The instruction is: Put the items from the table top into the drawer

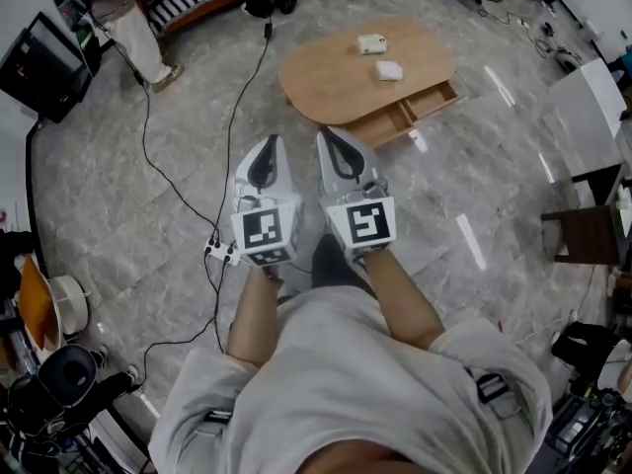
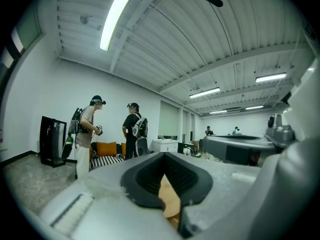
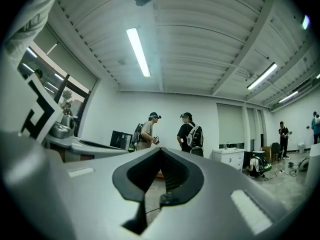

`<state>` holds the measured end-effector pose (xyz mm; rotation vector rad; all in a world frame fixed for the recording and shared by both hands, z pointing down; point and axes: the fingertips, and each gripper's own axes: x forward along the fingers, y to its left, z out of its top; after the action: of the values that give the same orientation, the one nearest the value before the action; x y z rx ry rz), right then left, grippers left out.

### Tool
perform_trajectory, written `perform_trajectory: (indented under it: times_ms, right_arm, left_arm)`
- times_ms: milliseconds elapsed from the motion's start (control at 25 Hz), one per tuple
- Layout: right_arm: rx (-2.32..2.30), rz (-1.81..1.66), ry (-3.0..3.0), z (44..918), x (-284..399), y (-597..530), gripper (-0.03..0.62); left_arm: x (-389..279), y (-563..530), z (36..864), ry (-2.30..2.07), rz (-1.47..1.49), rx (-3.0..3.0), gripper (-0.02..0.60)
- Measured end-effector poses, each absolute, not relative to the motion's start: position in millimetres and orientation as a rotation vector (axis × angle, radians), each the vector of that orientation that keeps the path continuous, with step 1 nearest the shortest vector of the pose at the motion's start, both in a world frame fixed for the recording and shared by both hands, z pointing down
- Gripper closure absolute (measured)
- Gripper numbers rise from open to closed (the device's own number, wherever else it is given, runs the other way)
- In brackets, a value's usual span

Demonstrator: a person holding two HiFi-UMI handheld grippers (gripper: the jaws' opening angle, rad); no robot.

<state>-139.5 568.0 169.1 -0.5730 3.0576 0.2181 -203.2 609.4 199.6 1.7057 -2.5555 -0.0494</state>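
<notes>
Head view: grey marble floor [image 1: 474, 196] all round me. I stand well apart from the work, both grippers held out level, side by side.
Table: the oval wooden table [image 1: 331, 77] lies ahead, beyond my jaw tips.
Drawer: the drawer [image 1: 420, 107] sits under the table's near edge, already pulled out. From here it looks empty.
Step in hand: the approach, as I judge it, with nothing picked yet. I should close in on the drawer side so each carry is short. I should part one pair of jaws before lowering over an item, and keep the other gripper clear of the drawer front.
Left gripper: my left gripper [image 1: 271, 144] is clenched tip to tip and empty. Only a sliver of tan wood shows through its slit.
Right gripper: my right gripper [image 1: 330, 136] is likewise closed on nothing, with bare floor showing through its slit.
Items: two small pale things rest on the tabletop, apart from each other. The far item [image 1: 372, 43] lies toward the back, and the near item [image 1: 389, 70] lies closer to the drawer.
</notes>
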Motion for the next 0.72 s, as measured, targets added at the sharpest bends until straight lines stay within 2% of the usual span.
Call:
perform_trajectory:
  times_ms: [120, 320, 720]
  right_arm:
    - [-0.564, 0.285, 3.089, 175, -154, 524, 0.586]
    - [-0.591, 0.193, 3.112, 183, -161, 438, 0.586]
    - [-0.848, 0.125, 3.038, 199, -115, 305, 0.586]
  left_arm:
    - [-218, 558, 201, -2.519, -0.024, 1.713, 0.561]
    - [-217, 469, 204, -2.441, 0.02, 1.78, 0.561]
    - [-184, 329, 213, -2.214, 0.095, 1.96, 0.561]
